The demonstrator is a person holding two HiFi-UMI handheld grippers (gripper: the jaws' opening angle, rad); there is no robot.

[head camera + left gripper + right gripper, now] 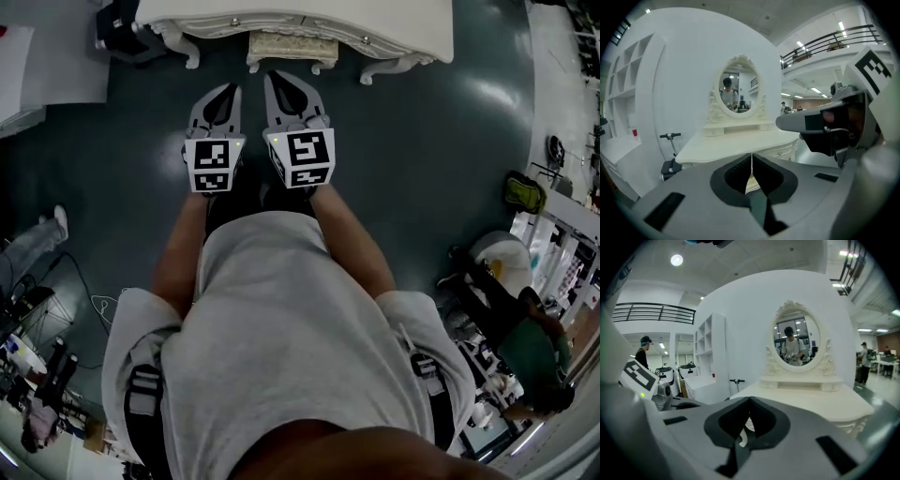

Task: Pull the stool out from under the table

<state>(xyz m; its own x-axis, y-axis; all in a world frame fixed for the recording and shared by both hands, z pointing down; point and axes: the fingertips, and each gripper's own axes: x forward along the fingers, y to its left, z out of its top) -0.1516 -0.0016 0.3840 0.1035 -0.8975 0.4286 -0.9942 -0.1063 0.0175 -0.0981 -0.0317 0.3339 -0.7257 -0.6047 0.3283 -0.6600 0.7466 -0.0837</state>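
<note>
A large indoor lab hall with a staged bedroom corner: a white dressing table (384, 23) and oval mirror (797, 340) against a curved white wall (689, 70), a railed mezzanine (834, 40) overhead, and cluttered shelving (553, 248) on a glossy dark floor (422, 141).

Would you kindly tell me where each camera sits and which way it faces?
Head view: on the person's head, looking steeply down at the floor, table and tucked-in stool; torso, forearms, left claw and right claw show.
Left gripper view: on the left claw, looking along its shut jaws at the table's mirror; the right claw shows at right.
Right gripper view: on the right claw, facing the same mirror; the left claw's marker cube shows at left.
Shared: both gripper views see the mirror and table.
</note>
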